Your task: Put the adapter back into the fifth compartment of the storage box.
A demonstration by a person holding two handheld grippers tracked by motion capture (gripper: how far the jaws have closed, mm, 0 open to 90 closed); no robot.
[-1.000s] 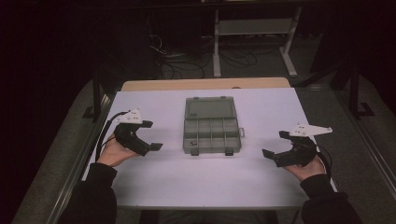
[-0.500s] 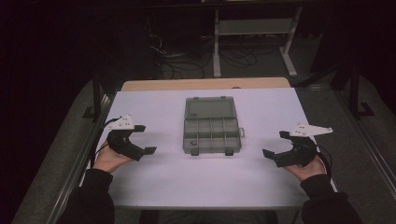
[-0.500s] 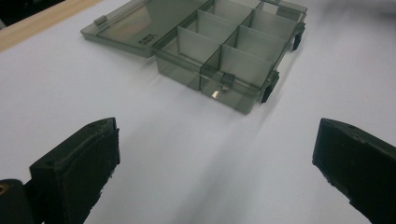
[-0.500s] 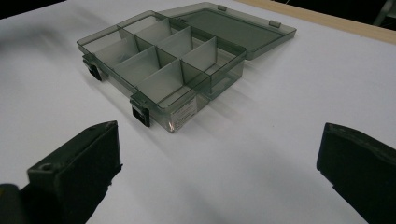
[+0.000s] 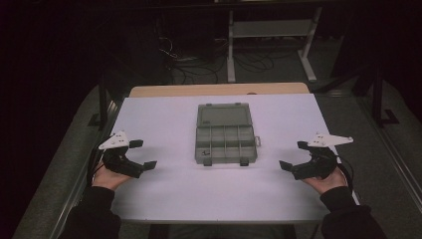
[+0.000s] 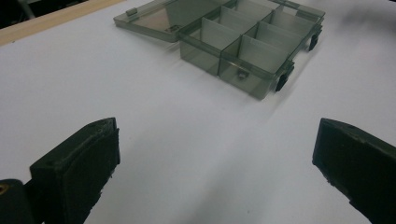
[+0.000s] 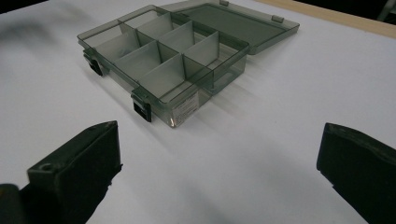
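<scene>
A smoky clear plastic organizer box [image 5: 224, 144] lies open at the middle of the white table [image 5: 164, 124], its lid [image 5: 223, 115] folded flat on the far side. Dividers split it into several compartments [image 7: 163, 70]; one near compartment holds a small speck [image 6: 241, 73] that I cannot identify. My left gripper [image 5: 143, 154] rests low at the left of the table, open, with nothing between its jaws [image 6: 217, 135]. My right gripper [image 5: 293, 155] sits at the right, also open and empty [image 7: 219, 135]. Both point inward at the box from a short distance away.
A wooden strip [image 5: 219, 90] borders the table's far edge. Behind it are a metal stand [image 5: 271, 45] and loose cables [image 5: 189, 64] on a dark floor. Black latches [image 5: 244, 162] stick out from the box's near side.
My left gripper has drifted left and toward the near edge, away from the box. The right gripper and the box have stayed put.
</scene>
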